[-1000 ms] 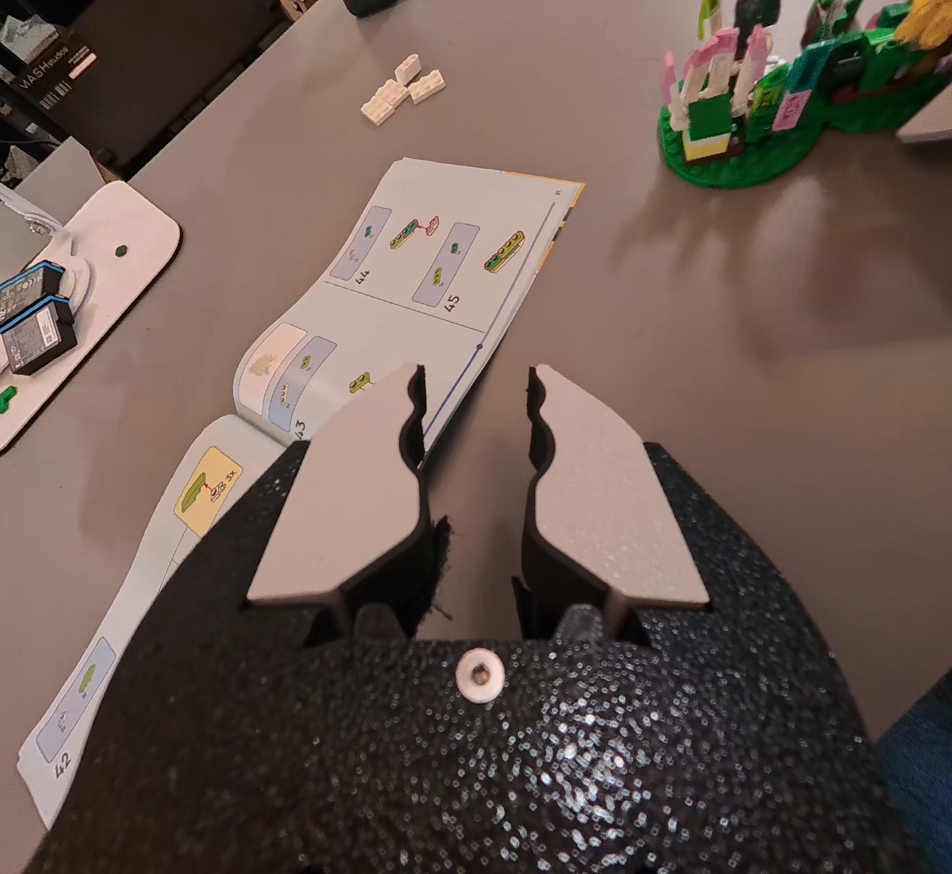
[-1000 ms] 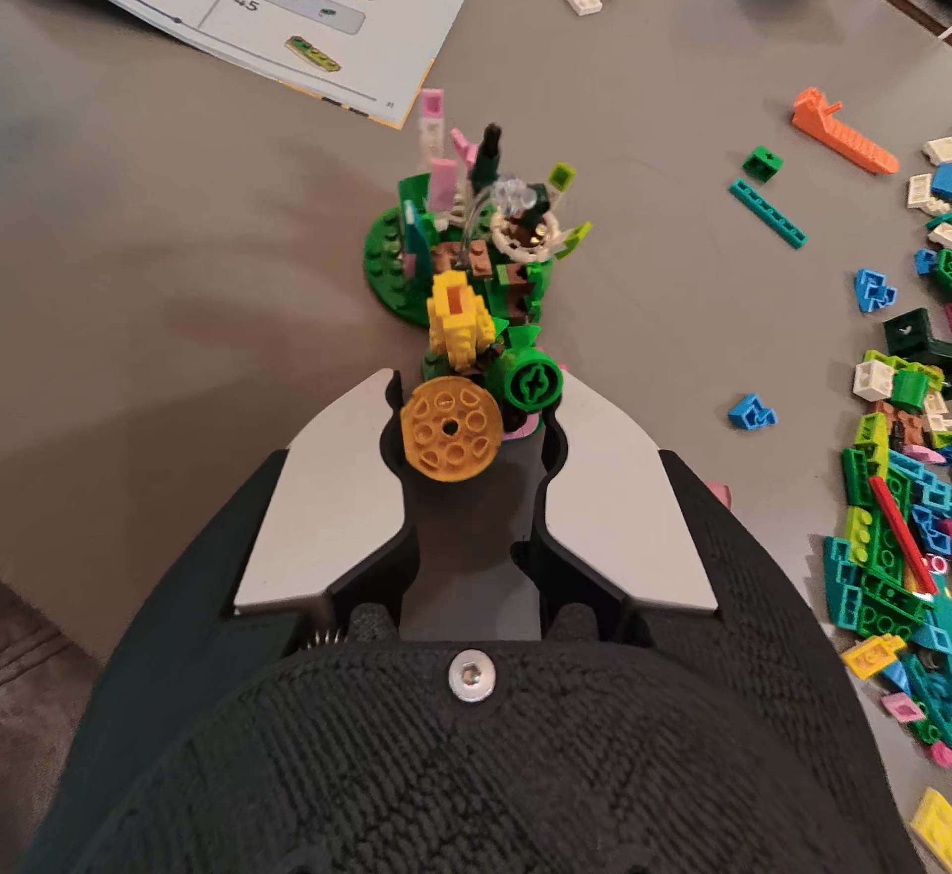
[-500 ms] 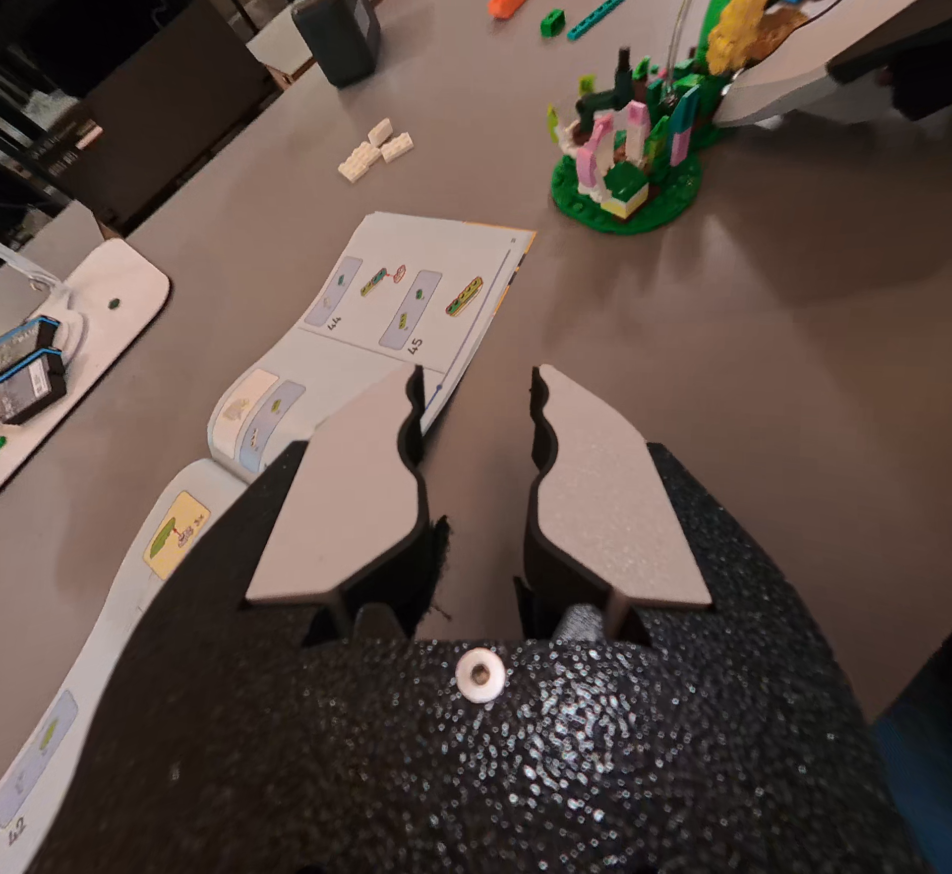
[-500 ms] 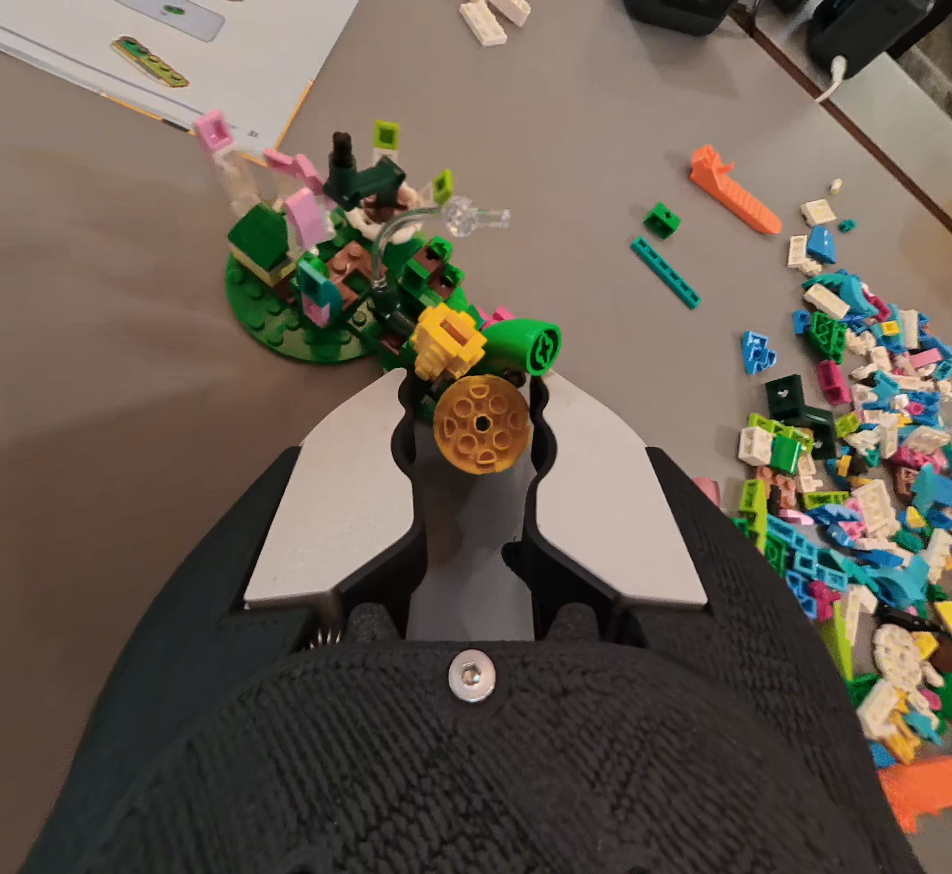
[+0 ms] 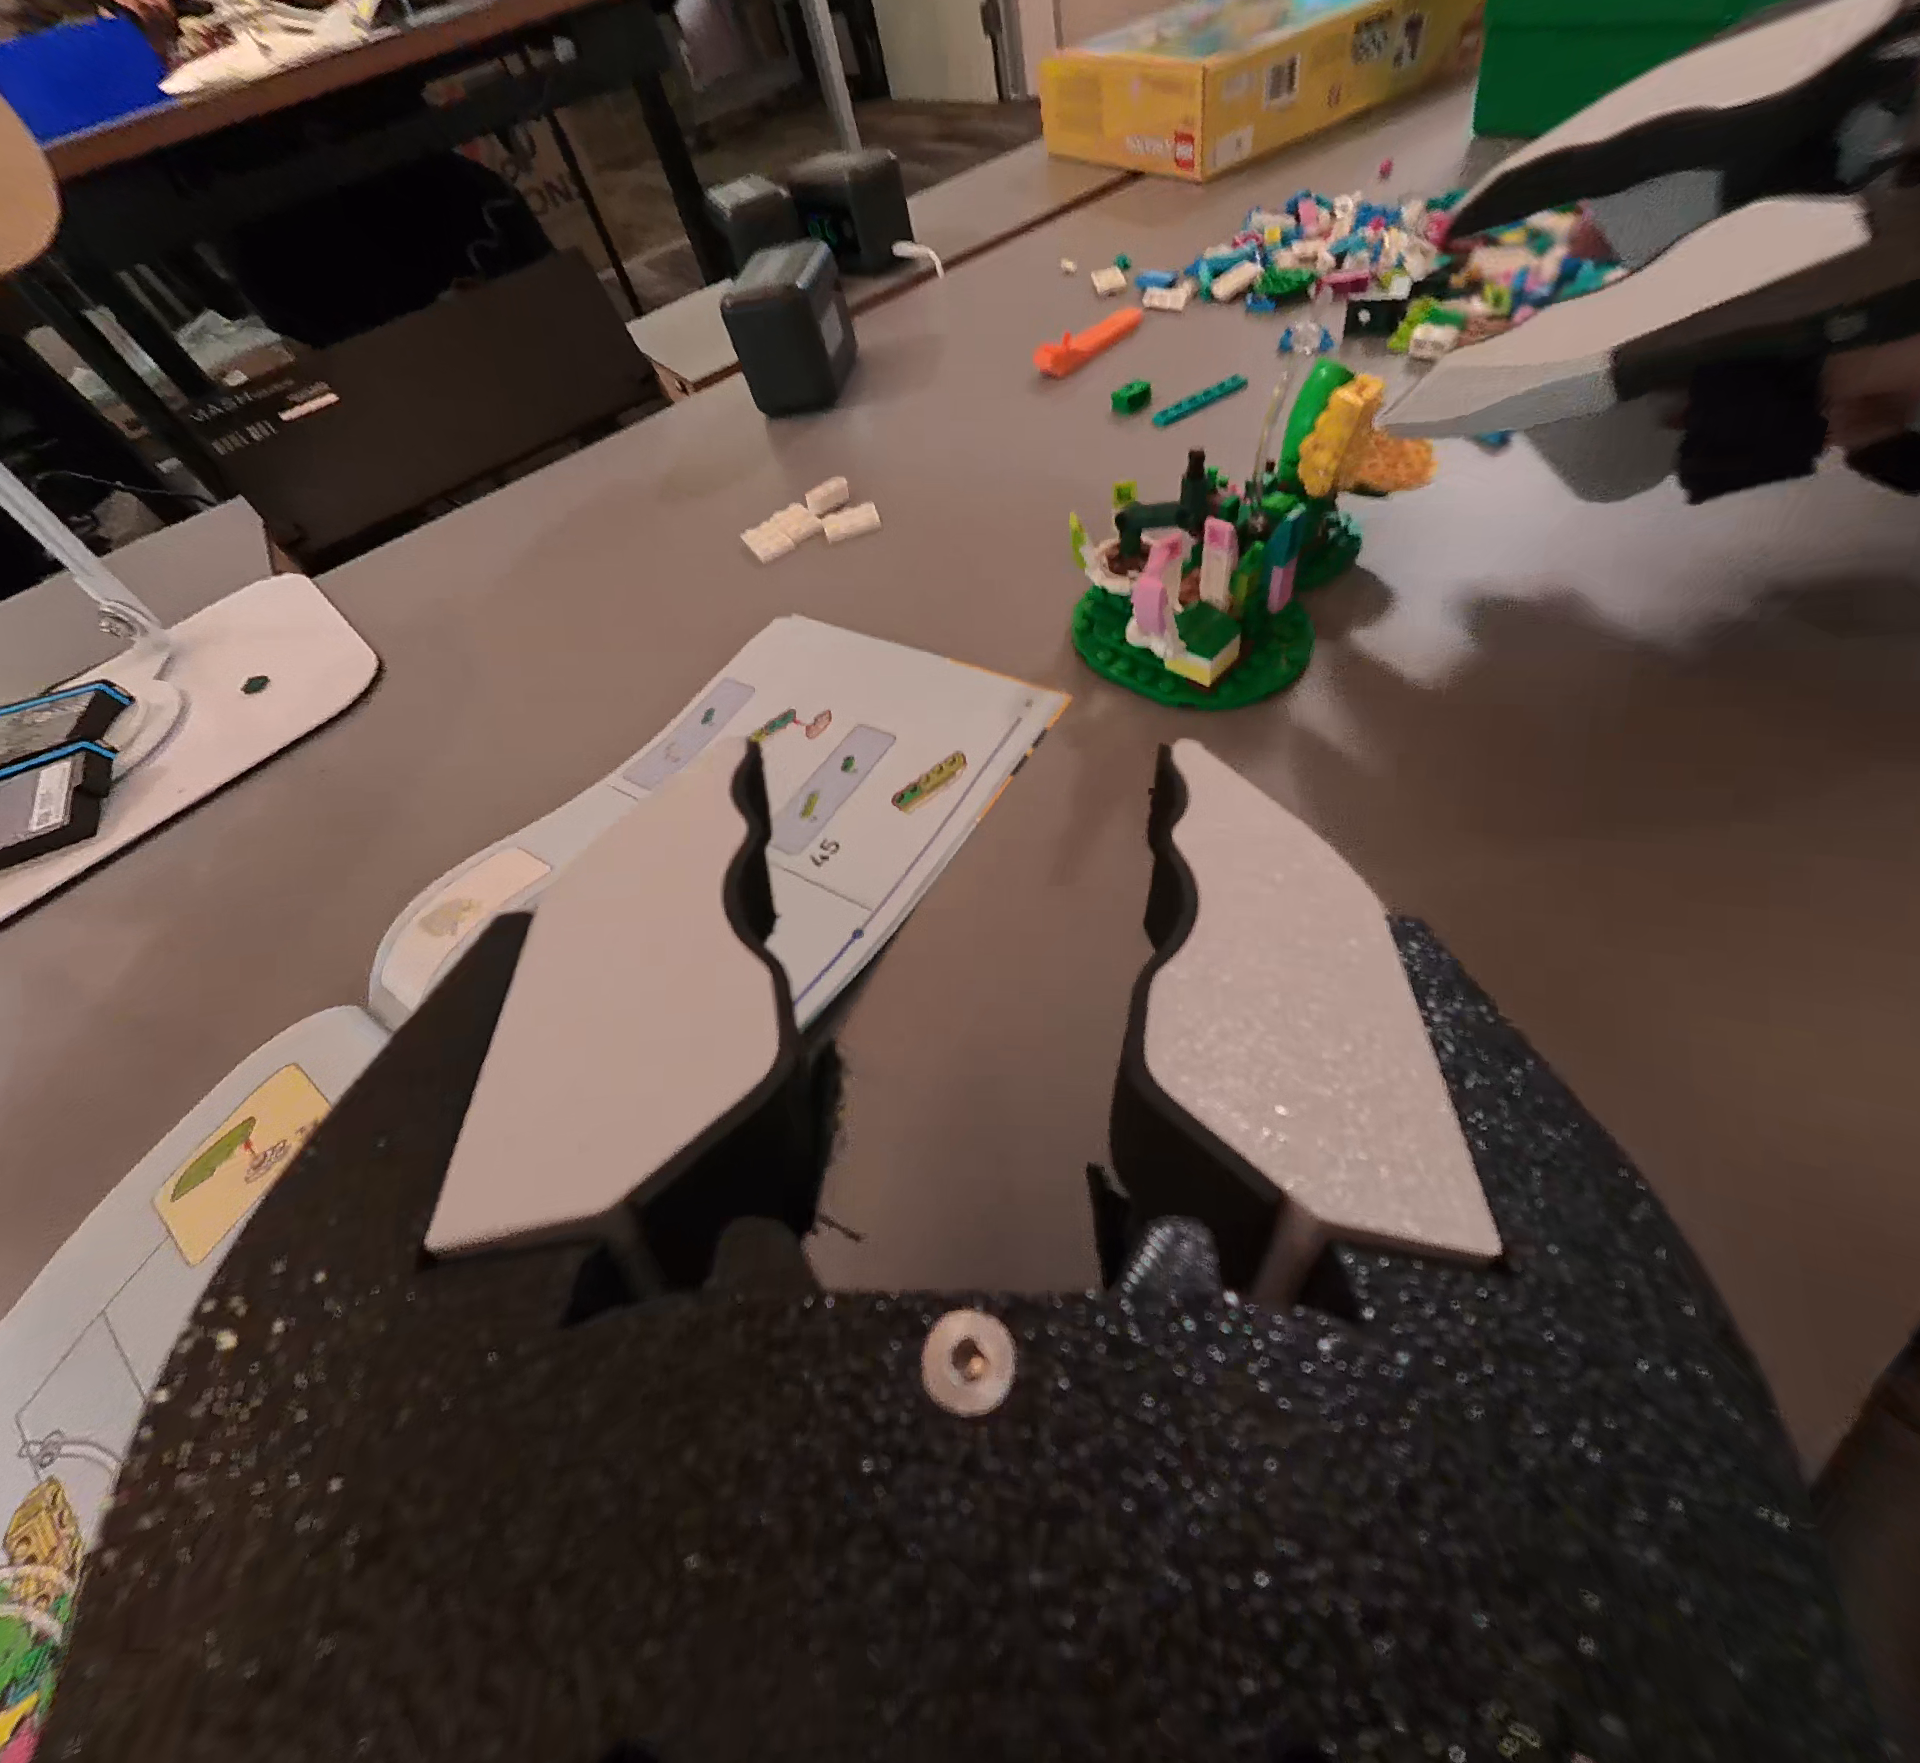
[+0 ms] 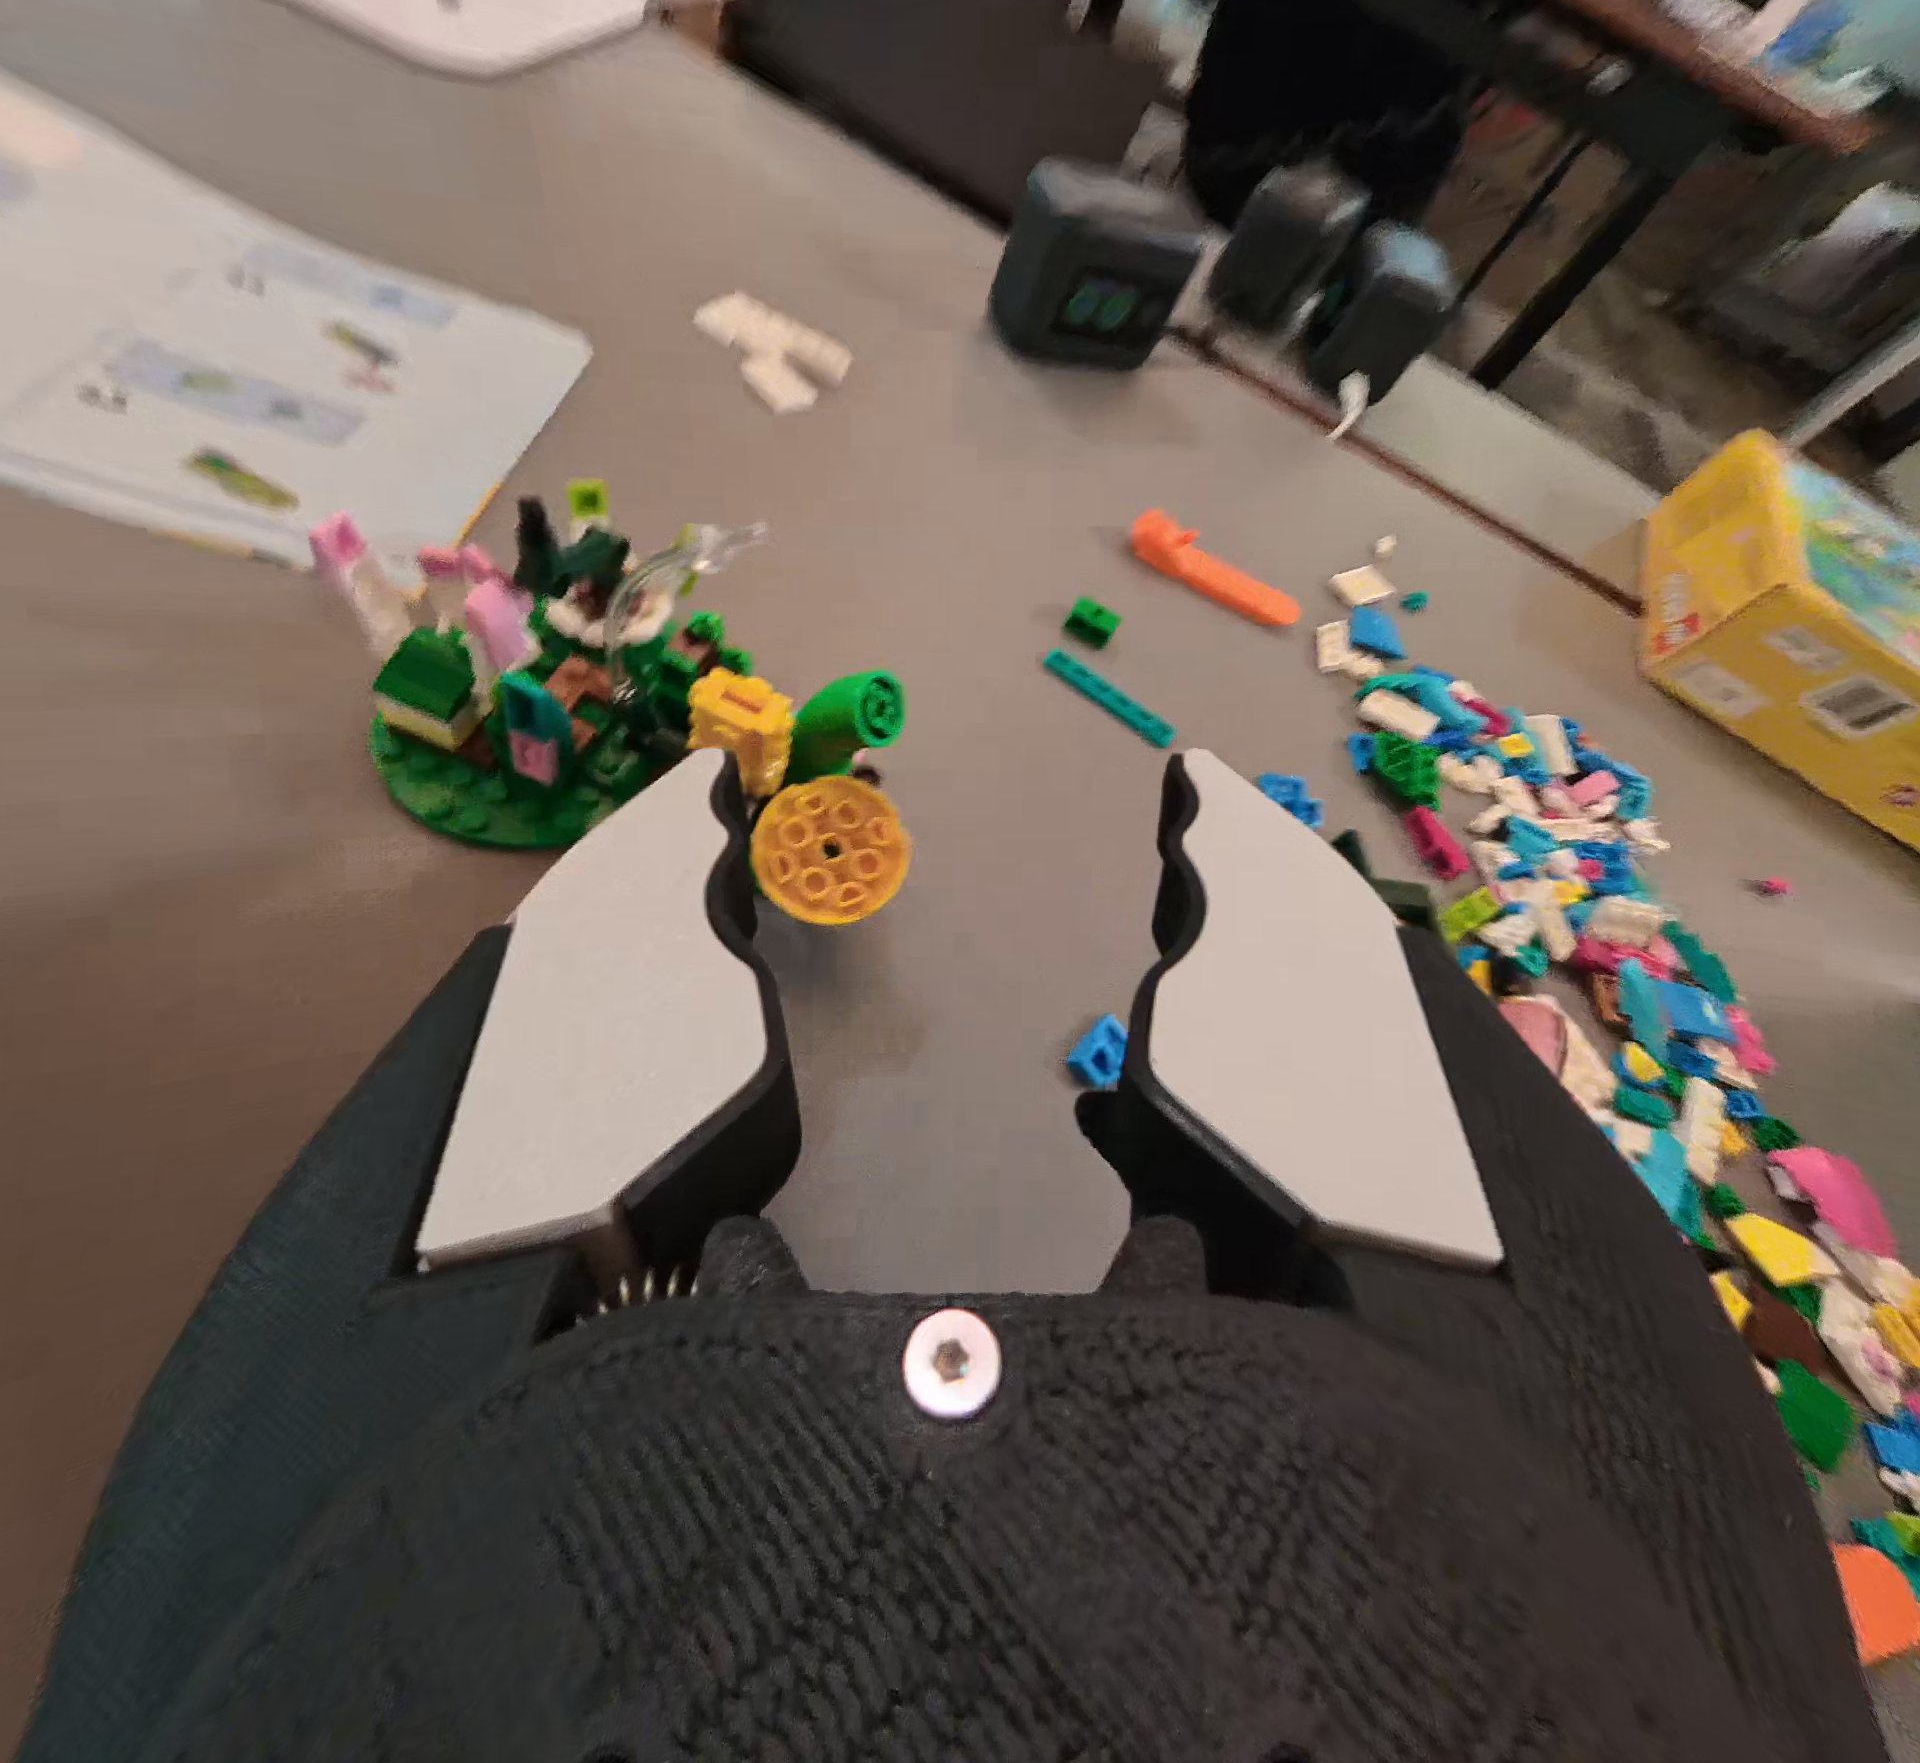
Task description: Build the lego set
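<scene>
The lego model (image 6: 499,737) stands on its round green base on the grey table, with pink, green and brown parts and a clear curved stem. A yellow flower with a round yellow disc (image 6: 831,851) sticks out from its near side. My right gripper (image 6: 945,778) is open wide. The disc sits just inside its left finger (image 6: 623,965), and the right finger is well clear. My left gripper (image 5: 956,768) is open and empty over the edge of the open instruction booklet (image 5: 862,799). In the left wrist view the model (image 5: 1195,612) is ahead and the right gripper (image 5: 1423,321) is beside the disc (image 5: 1397,466).
A big pile of loose bricks (image 6: 1558,903) lies to the right. An orange separator (image 6: 1216,581), a teal strip (image 6: 1107,697), a small green brick (image 6: 1091,620) and a blue brick (image 6: 1096,1053) lie loose. White bricks (image 6: 779,352), dark chargers (image 6: 1091,290) and a yellow box (image 6: 1787,633) are farther back. The blue brick (image 6: 1096,1053) lies some 8 cm from my right tips, 25 cm from my left tips.
My right gripper has opened wide from around the yellow disc and let go of it. My left gripper has opened wider. Both views have tilted up and now show more of the room.
</scene>
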Demonstrator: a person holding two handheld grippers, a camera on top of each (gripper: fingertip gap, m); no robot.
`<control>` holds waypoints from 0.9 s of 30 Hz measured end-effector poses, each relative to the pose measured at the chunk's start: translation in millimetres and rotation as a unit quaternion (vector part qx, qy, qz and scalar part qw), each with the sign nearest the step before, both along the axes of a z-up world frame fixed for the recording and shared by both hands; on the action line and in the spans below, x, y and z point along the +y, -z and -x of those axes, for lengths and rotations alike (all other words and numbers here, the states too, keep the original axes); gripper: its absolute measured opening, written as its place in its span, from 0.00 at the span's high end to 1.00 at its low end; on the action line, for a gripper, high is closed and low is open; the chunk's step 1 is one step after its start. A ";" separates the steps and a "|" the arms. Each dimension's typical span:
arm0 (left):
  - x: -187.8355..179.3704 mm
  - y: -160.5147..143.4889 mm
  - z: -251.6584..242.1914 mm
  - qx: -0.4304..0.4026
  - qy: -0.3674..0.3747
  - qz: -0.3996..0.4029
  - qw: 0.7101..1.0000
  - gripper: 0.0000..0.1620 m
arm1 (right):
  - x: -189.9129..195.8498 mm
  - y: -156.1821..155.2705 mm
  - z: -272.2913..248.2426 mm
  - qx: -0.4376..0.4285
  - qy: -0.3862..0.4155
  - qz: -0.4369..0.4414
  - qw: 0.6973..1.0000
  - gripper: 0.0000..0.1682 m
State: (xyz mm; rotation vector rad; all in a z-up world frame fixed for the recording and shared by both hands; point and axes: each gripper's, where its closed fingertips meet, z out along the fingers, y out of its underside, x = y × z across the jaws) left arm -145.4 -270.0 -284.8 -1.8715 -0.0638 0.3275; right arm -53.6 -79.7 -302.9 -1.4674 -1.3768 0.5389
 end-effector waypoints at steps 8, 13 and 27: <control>36.0 -8.4 50.8 -0.035 -0.071 -0.072 0.994 0.51 | 37.6 -44.0 -29.5 0.175 0.100 -0.109 0.973 0.56; 25.9 -17.3 74.1 -0.096 -0.120 -0.172 0.973 0.57 | 42.0 -55.2 -41.0 0.205 0.130 -0.171 0.955 0.61; 30.5 -26.8 20.8 0.011 -0.013 -0.185 0.983 0.76 | 50.9 -54.9 -50.8 0.221 0.151 -0.168 0.949 0.74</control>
